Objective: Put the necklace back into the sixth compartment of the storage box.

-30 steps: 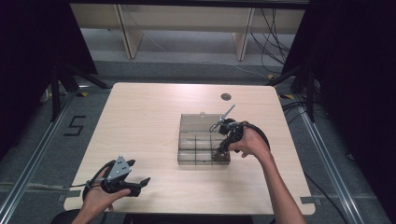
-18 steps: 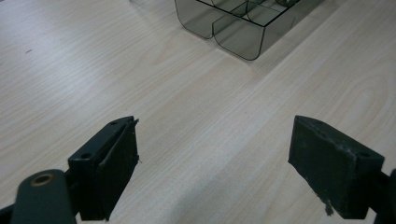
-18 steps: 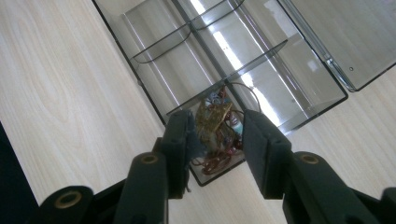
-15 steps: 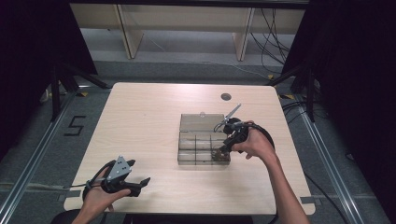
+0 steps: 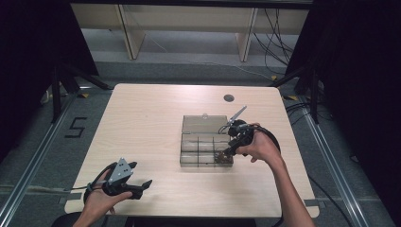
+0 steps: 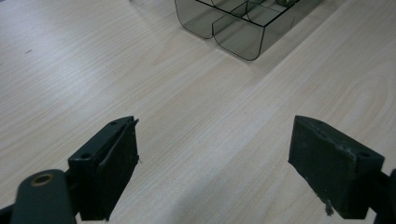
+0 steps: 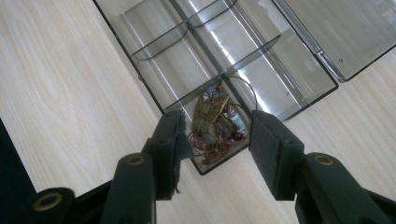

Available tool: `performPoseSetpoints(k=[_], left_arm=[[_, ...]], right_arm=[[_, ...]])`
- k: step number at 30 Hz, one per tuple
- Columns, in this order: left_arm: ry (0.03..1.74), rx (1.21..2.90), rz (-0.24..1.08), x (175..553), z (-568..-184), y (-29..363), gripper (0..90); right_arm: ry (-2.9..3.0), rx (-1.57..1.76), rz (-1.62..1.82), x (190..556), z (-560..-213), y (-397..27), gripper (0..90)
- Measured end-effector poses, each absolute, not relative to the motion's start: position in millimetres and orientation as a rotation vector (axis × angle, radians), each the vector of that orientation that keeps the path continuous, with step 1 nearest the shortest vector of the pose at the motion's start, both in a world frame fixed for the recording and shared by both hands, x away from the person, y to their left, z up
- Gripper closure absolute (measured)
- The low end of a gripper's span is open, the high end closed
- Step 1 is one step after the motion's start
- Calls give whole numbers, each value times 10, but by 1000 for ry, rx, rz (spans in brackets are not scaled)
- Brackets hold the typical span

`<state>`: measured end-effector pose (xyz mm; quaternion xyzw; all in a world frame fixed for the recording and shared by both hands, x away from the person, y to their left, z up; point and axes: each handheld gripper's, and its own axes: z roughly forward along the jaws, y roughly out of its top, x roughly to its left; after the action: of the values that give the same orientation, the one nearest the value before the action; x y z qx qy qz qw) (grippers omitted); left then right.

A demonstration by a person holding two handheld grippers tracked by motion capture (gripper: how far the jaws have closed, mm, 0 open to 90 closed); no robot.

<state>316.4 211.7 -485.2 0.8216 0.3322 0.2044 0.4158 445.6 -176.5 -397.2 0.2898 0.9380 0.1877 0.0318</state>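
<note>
A smoky clear compartment box [image 5: 189,150] lies on the table with its lid [image 5: 202,125] folded open behind it. In its near right compartment sits a tangle of coppery wire, beads and a gold piece [image 7: 210,109]. My right gripper [image 5: 222,155] points down over that compartment. Its jaws have just been opening and stand on either side of the tangle [image 5: 221,158] without pressing it, as the right gripper view [image 7: 215,128] shows. The other compartments [image 7: 154,60] look empty. My left gripper [image 5: 142,187] rests open near the table's front left, nothing between its jaws [image 6: 215,163]; the box [image 6: 233,28] lies ahead of it.
A small dark round hole [image 5: 229,98] marks the table's far side. The open lid [image 7: 336,32] lies flat on the wood. Bare light wood [image 5: 142,127] stretches left of the box. Dark floor, metal rails and cables surround the table.
The right hand has shifted slightly to the right over the box's near right corner. The left hand and gripper have kept still.
</note>
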Motion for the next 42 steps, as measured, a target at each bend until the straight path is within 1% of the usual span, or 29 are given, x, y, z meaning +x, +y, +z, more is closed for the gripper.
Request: performPoseSetpoints(k=[9, 11, 13, 16, 18, 19, 23, 26, 31, 32, 34, 42], left_arm=[[828, 2078, 510, 3173, -4851, 2125, 152], [835, 2057, 511, 3168, -4856, 2114, 151], [844, 2080, 518, 3167, -4850, 2127, 151], [845, 2066, 512, 3165, -4853, 2120, 151], [847, 2051, 506, 3162, -4859, 2110, 151], [840, 2075, 518, 3167, -4850, 2125, 151], [838, 2079, 511, 3171, -4853, 2130, 151], [846, 2055, 501, 3166, -4860, 2113, 151], [838, 2081, 513, 3172, -4853, 2131, 151], [845, 2062, 503, 3168, -4858, 2119, 151], [847, 2064, 511, 3164, -4855, 2118, 151], [844, 2078, 519, 3167, -4850, 2127, 151]], right_arm=[[2876, 891, 591, 4425, -3955, -1787, 517], [2874, 906, 598, 4412, -3949, -1787, 508], [2873, 907, 603, 4406, -3946, -1790, 492], [2864, 877, 591, 4413, -3956, -1805, 467], [2871, 920, 611, 4386, -3961, -1794, 452], [2870, 910, 613, 4388, -3969, -1798, 445], [2863, 925, 619, 4380, -3989, -1818, 426], [2858, 925, 621, 4371, -3994, -1834, 417], [2853, 918, 632, 4353, -3994, -1857, 402], [2853, 960, 628, 4335, -3995, -1851, 399], [2848, 918, 634, 4342, -3998, -1861, 391], [2835, 929, 644, 4305, -4003, -1851, 359]])
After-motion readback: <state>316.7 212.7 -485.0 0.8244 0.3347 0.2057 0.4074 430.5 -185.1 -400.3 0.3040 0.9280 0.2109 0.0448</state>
